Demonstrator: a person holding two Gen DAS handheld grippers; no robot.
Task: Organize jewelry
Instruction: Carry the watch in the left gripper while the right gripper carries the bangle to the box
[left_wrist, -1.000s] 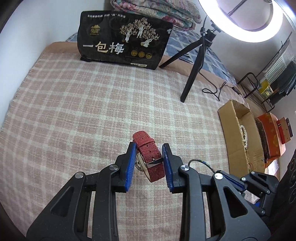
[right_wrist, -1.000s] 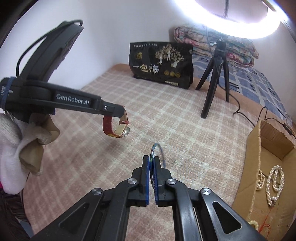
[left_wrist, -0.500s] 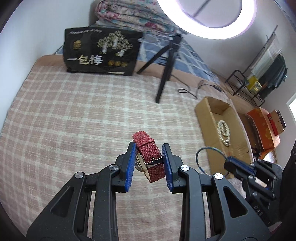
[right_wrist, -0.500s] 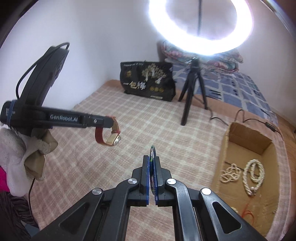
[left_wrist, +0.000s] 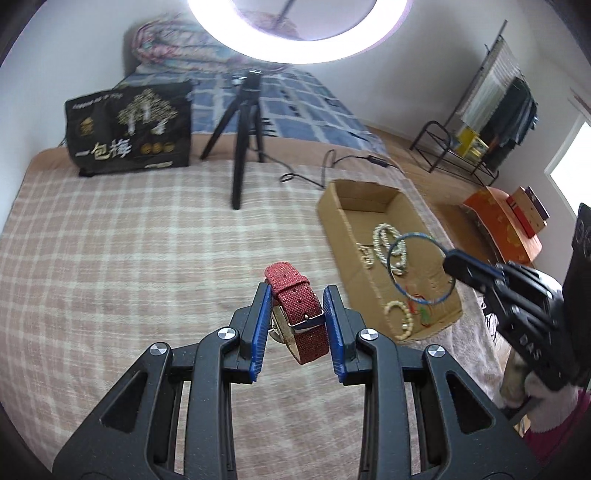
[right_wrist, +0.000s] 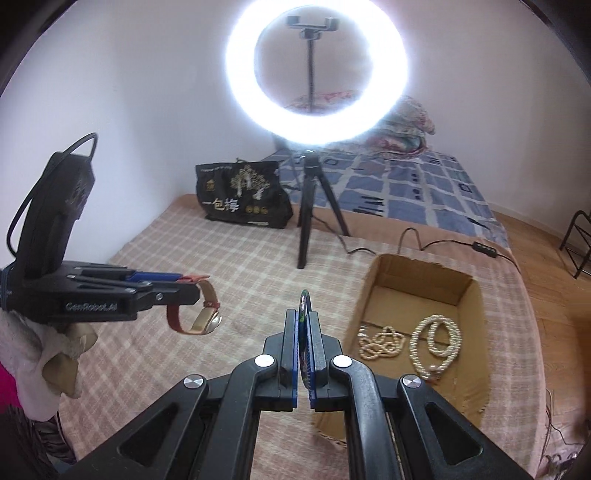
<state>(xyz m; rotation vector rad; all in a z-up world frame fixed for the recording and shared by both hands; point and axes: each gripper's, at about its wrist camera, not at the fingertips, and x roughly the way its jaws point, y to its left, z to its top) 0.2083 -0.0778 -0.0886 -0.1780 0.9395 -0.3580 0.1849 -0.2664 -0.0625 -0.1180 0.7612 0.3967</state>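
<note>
My left gripper (left_wrist: 297, 317) is shut on a red-strapped watch (left_wrist: 299, 310) with a gold case, held above the checked blanket; from the right wrist view the watch (right_wrist: 199, 317) hangs from that gripper (right_wrist: 192, 291) at the left. My right gripper (right_wrist: 303, 339) is shut on a thin blue bangle (right_wrist: 305, 306), seen edge-on. In the left wrist view the bangle (left_wrist: 421, 267) hangs in the air over the open cardboard box (left_wrist: 332, 210), gripped by the right gripper (left_wrist: 452, 260). The box (right_wrist: 476, 321) holds pearl necklaces (right_wrist: 436, 343) and a bead bracelet (left_wrist: 399, 317).
A ring light (right_wrist: 316, 72) on a black tripod (right_wrist: 317, 206) stands on the blanket behind the box, its cable (right_wrist: 436, 245) trailing right. A black printed bag (right_wrist: 243, 195) leans at the back. Beyond the bed are an orange box (left_wrist: 506, 225) and a metal rack (left_wrist: 465, 147).
Both grippers have risen and swung right towards the cardboard box, each keeping its hold. The bangle now hangs over the box in the left wrist view.
</note>
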